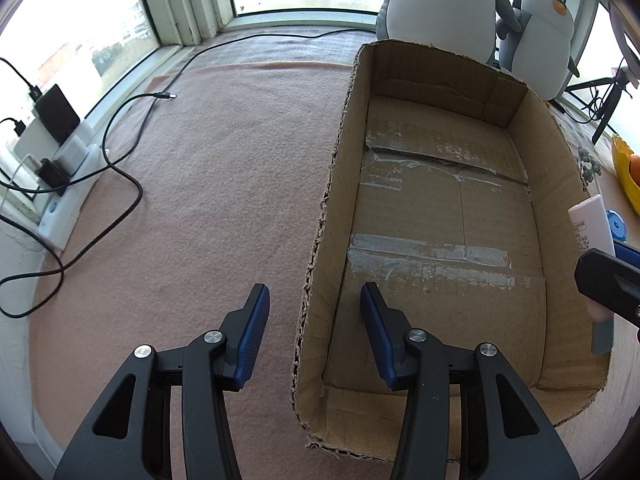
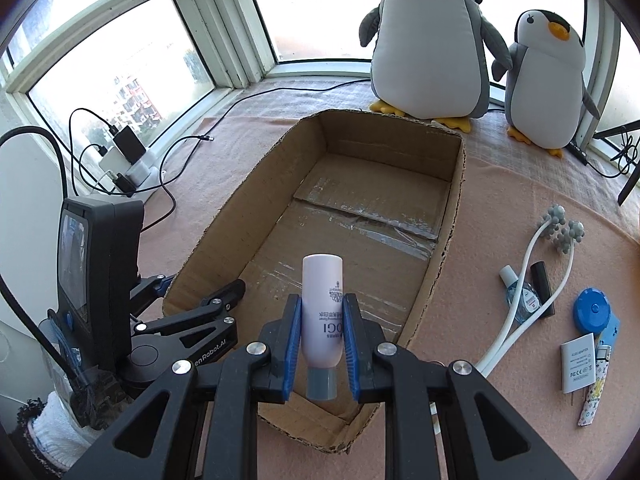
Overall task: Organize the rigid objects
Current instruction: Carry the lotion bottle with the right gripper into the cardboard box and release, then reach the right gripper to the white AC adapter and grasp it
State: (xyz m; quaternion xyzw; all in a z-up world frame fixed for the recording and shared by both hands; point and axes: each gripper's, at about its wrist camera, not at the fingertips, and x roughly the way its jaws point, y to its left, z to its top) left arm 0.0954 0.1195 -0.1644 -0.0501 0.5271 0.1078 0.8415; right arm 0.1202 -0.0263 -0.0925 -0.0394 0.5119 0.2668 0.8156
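An open cardboard box (image 1: 560, 168) lies on the pink cloth, its taped floor bare. My left gripper (image 1: 314, 300) is open and straddles the box's left wall, one blue pad outside and one inside, neither touching the cardboard. It also shows at the left of the right wrist view as the left gripper (image 2: 192, 292). My right gripper (image 2: 322, 312) is shut on a white tube (image 2: 322, 292) with a grey cap, cap end toward the camera. It hangs over the near end of the box (image 2: 256, 184). In the left wrist view the tube (image 1: 592, 224) appears at the box's right wall.
Two plush penguins (image 2: 432, 52) stand behind the box. A power strip with chargers (image 2: 128, 160) and black cables lies at the left. Right of the box lie a small blue bottle (image 2: 524, 300), a black stick (image 2: 542, 284), a blue round case (image 2: 592, 312), a white adapter (image 2: 578, 364) and a white corded thing (image 2: 536, 248).
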